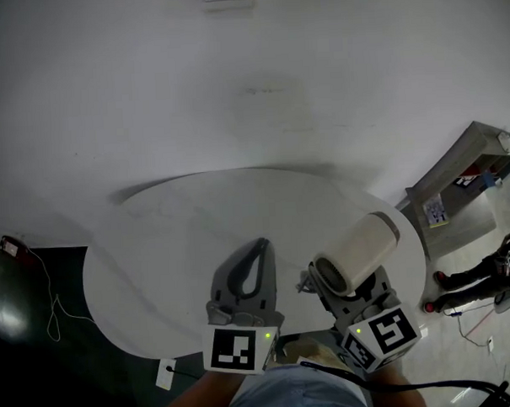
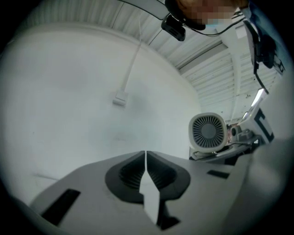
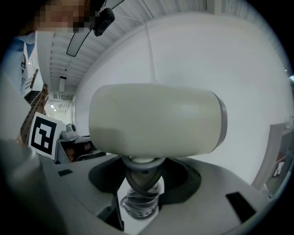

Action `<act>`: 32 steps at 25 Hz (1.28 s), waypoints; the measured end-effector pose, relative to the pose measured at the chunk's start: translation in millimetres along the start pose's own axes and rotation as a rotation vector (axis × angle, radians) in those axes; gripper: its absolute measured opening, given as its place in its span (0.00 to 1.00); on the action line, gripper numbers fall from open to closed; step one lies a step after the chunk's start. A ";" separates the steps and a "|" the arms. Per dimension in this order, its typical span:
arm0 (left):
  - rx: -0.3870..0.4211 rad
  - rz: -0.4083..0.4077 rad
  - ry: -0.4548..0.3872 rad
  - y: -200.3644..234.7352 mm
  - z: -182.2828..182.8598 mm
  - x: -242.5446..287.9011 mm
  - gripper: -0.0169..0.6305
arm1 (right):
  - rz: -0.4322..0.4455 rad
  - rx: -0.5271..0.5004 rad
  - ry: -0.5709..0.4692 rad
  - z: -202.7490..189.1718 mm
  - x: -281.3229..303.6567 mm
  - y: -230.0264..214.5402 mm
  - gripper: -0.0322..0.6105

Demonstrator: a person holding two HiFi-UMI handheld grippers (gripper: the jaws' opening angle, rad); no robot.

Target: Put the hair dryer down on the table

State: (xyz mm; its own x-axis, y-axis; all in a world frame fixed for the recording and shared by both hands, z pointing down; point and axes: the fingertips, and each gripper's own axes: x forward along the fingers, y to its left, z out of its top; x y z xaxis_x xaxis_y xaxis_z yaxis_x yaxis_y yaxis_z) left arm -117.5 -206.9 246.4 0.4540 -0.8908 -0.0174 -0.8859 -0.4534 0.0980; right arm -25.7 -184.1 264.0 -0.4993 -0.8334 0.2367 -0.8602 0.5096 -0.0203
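Hair dryer is being held by the right gripper, whose jaws are clamping the handle just below the cream barrel. The barrel is lying crosswise above the jaws, with its grey-ringed end pointing to the person's right. In the head view the dryer is hanging over the near right part of the round white table, carried on the gripper and not set down. Left gripper is hovering beside it over the near table edge, jaws pressed together with nothing between them. Its own view is showing the dryer's rear grille off to the right.
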 end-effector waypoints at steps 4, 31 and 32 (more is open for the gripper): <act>-0.020 -0.004 -0.005 2.9 -1.5 10.6 0.05 | -0.028 -0.025 0.009 2.1 6.7 -13.2 0.39; -0.021 -0.053 0.237 -53.0 -98.3 155.2 0.05 | -0.056 0.133 0.197 -96.5 45.6 -161.1 0.39; -0.023 -0.048 0.245 -52.6 -101.7 157.6 0.05 | -0.050 0.136 0.207 -100.9 47.4 -162.8 0.39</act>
State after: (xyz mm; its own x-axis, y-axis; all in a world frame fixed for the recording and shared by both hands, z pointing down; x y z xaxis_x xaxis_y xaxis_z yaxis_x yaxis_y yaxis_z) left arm 10.4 -320.6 339.8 0.5078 -0.8334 0.2184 -0.8615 -0.4919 0.1258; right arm 101.2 -285.0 376.5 -0.4361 -0.7882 0.4341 -0.8963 0.4237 -0.1312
